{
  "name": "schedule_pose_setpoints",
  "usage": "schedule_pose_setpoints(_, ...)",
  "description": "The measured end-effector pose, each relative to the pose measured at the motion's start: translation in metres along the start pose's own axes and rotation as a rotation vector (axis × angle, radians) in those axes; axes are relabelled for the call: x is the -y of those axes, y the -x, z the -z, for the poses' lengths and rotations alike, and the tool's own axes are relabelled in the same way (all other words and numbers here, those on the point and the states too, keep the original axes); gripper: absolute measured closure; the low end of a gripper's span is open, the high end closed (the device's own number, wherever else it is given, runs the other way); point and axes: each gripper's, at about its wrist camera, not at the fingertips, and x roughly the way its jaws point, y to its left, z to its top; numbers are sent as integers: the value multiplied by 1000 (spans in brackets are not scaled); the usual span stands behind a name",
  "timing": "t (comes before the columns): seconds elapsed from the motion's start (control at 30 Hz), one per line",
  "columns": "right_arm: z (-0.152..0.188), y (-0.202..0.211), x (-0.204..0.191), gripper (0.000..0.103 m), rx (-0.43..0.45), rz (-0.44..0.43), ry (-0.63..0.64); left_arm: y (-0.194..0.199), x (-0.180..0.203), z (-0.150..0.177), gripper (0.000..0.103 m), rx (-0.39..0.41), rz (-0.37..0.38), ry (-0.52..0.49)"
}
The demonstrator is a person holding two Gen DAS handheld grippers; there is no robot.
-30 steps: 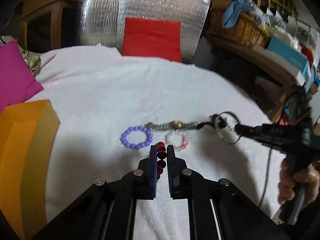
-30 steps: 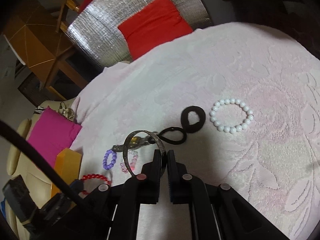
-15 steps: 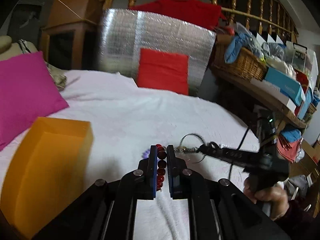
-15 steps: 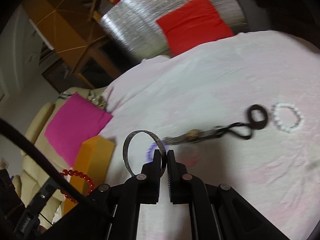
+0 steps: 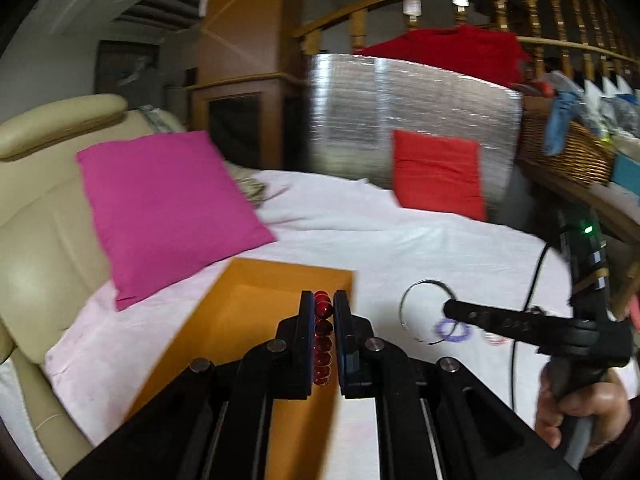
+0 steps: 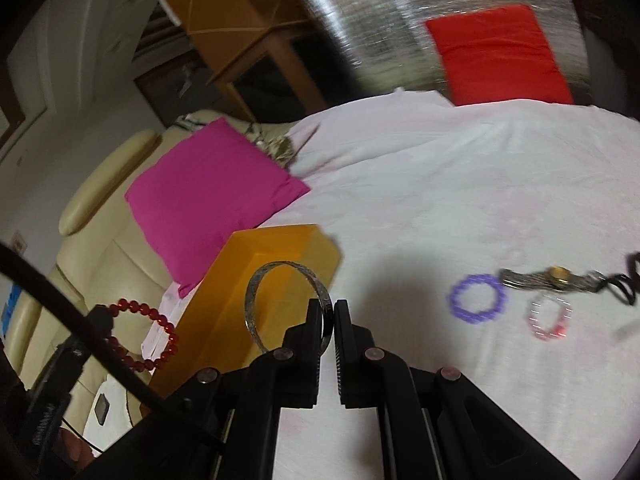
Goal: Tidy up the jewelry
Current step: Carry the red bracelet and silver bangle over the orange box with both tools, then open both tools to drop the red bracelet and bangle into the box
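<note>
My left gripper (image 5: 322, 300) is shut on a red bead bracelet (image 5: 322, 336) and holds it over the open orange box (image 5: 256, 320). The bracelet also shows in the right wrist view (image 6: 148, 336). My right gripper (image 6: 327, 308) is shut on a silver bangle (image 6: 280, 276), held in the air just right of the orange box (image 6: 272, 264); the bangle also shows in the left wrist view (image 5: 424, 312). On the white cloth lie a purple bead bracelet (image 6: 476, 304), a clear pink bracelet (image 6: 550, 318) and a gold watch (image 6: 556, 278).
A magenta cushion (image 5: 164, 208) leans on a cream sofa (image 5: 36, 216) at the left. A red cushion (image 5: 438, 174) and a silver foil panel (image 5: 400, 100) stand at the back. A wicker basket (image 5: 568, 152) sits on a shelf at right.
Both grippers have lifted their pieces off the cloth and swung left toward the orange box. The red bracelet is now over the box opening.
</note>
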Motion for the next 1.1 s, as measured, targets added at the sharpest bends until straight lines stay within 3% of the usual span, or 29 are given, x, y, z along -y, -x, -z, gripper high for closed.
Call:
schedule_pose_setpoints(0.33,4,-62,-53,96,-74,-3,72,-28,-44,17,94,-81,-141,19)
schedule_pose_setpoints(0.73,0,-106,-62,96,-93,18,71,-40,-48,21,94,-119,-177,12)
schedule_pose_setpoints(0.97,-3,-111,-60,88,-97,17,57,-48,-51,23,93,-145,-216,14)
schedule_pose_setpoints(1.07,-6,-102,-55,82,-81,3,32,-49,-49,23,81,-145,-224,8)
schedule_pose_setpoints(1.1,-7,-99,-53,82,-73,-2,27,-50,-48,23,66,-141,-226,13)
